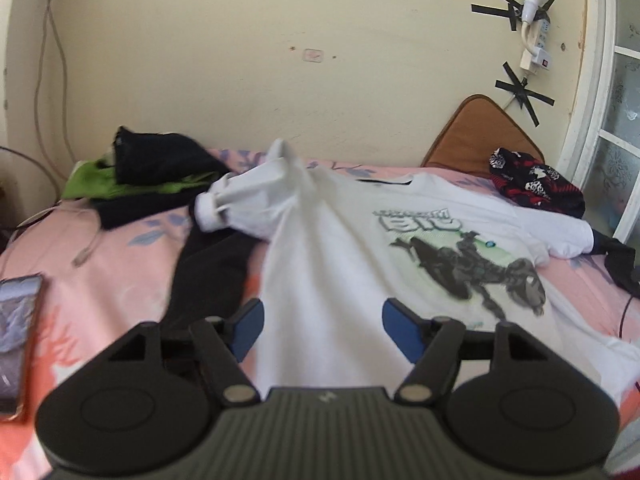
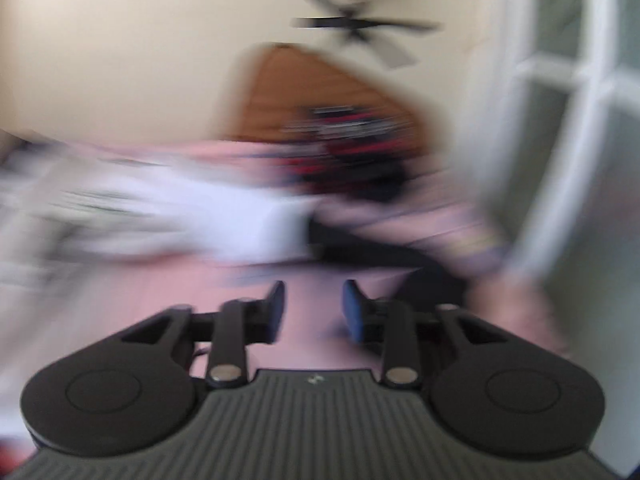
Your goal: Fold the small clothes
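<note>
White printed T-shirt (image 1: 360, 248) lies spread across the middle of the pink floral bedsheet (image 1: 120, 264), its graphic facing up and one sleeve rising in a peak toward the wall-side edge of the bed. The left gripper (image 1: 322, 326) hovers over the shirt's near hem with its blue-padded jaws spread wide, the white cloth passing between them without being pinched. Only the left wrist view shows the pile of green and black clothes (image 1: 148, 172) at the far left corner of the bed, the red-and-black patterned garment (image 1: 536, 188) near the far right corner beside a brown cushion (image 1: 476, 132), and a phone (image 1: 16, 340) at the left edge. The right wrist view is heavily blurred; it shows the right gripper (image 2: 314, 312) with jaws apart above bare pink sheet, the shirt (image 2: 224, 216) a white smear to its left.
</note>
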The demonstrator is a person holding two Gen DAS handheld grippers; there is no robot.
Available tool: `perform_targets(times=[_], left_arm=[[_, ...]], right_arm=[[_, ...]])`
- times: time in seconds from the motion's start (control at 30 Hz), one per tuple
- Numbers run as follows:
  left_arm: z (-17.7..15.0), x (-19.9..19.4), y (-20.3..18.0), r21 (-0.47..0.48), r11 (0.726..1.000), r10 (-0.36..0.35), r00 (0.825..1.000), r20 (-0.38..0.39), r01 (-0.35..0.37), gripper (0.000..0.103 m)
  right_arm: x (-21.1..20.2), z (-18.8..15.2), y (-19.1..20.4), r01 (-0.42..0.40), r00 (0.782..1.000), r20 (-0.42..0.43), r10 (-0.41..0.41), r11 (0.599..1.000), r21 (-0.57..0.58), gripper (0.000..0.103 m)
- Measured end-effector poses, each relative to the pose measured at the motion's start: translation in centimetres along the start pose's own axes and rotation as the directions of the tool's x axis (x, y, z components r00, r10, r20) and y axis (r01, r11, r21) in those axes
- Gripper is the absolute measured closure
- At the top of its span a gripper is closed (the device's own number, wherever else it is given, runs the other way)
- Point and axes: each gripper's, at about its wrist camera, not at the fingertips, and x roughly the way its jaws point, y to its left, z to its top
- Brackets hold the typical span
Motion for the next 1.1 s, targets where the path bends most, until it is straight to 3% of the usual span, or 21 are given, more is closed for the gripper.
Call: perform_targets(times=[0.1, 0.23, 0.27, 0.3, 0.47, 0.53, 0.6, 0.63, 0.7, 0.8, 0.83, 0.9, 0.97, 1.0, 1.1], left_arm=[[-1.1, -1.7, 1.3, -0.016, 1.000, -0.021, 0.999, -0.037, 0.021, 0.029], [-1.4, -2.2, 2.2, -0.037, 0.999, -0.002, 0.999, -0.046, 0.000, 0.029], [-1.4, -2.1, 2.2, -0.043, 0.999, 0.001, 0.999, -0.042, -0.003, 0.029], [-1.3, -2.0, 2.3, -0.050, 0.999, 0.004, 0.999, -0.037, -0.006, 0.029], [-1.1, -2.1, 2.5, -0.039, 0.999, -0.004, 1.000, 0.000, 0.004, 0.029], [-1.2, -2.2, 2.6, -0.033, 0.999, -0.003, 1.000, 0.005, 0.003, 0.028], [-1.3, -2.1, 2.9, -0.034, 0.999, 0.002, 1.000, 0.006, -0.002, 0.027], [-1.3, -2.2, 3.2, -0.036, 0.999, 0.011, 1.000, 0.007, -0.010, 0.027], [-1.3, -2.5, 4.0, -0.050, 0.998, 0.040, 0.999, 0.014, -0.039, 0.026], [-0.9, -3.2, 5.7, -0.100, 0.990, 0.101, 0.994, 0.031, -0.097, 0.026], [-0.8, -3.5, 6.2, -0.113, 0.986, 0.124, 0.991, 0.039, -0.119, 0.026], [-0.6, -3.9, 7.2, -0.129, 0.979, 0.168, 0.984, 0.059, -0.159, 0.023], [-0.7, -3.7, 7.8, -0.133, 0.973, 0.196, 0.979, 0.057, -0.187, 0.020], [-0.7, -3.2, 8.1, -0.134, 0.970, 0.208, 0.977, 0.043, -0.201, 0.019], [-1.0, -1.6, 8.3, -0.122, 0.972, 0.202, 0.979, 0.000, -0.201, 0.019]], right_arm=[[-0.4, -2.3, 2.8, -0.187, 0.982, -0.030, 0.187, 0.982, 0.023, 0.043], [1.6, -4.1, 5.4, -0.216, 0.964, -0.154, 0.215, 0.976, 0.010, 0.043], [2.2, -4.5, 5.9, -0.219, 0.955, -0.200, 0.220, 0.975, 0.026, 0.060], [2.6, -4.7, 5.9, -0.231, 0.945, -0.229, 0.235, 0.972, 0.045, 0.090], [-2.4, -4.2, 4.9, -0.073, 0.974, -0.212, 0.077, 0.997, 0.030, 0.092], [-3.9, -4.4, 4.0, -0.006, 0.969, -0.247, 0.015, 0.999, 0.038, 0.092], [-5.3, -5.2, 3.8, -0.005, 0.955, -0.297, 0.012, 1.000, 0.026, 0.088], [-6.1, -5.0, 3.9, 0.017, 0.960, -0.280, -0.017, 1.000, 0.000, 0.083], [-7.9, -3.3, 3.8, 0.108, 0.979, -0.169, -0.115, 0.993, -0.053, 0.057], [-10.5, 0.9, 2.7, 0.166, 0.984, 0.068, -0.166, 0.986, -0.007, 0.054], [-11.0, 2.3, 3.2, 0.171, 0.972, 0.164, -0.168, 0.985, -0.003, 0.050], [-11.9, 4.6, 4.4, 0.165, 0.921, 0.359, -0.152, 0.986, -0.007, 0.018], [-11.6, 6.4, 5.4, 0.088, 0.858, 0.508, -0.074, 0.996, -0.004, 0.008], [-11.0, 7.2, 5.7, 0.021, 0.843, 0.538, -0.011, 1.000, -0.012, 0.008], [-6.0, 8.7, 8.7, -0.124, 0.860, 0.491, 0.143, 0.990, -0.072, 0.008]])
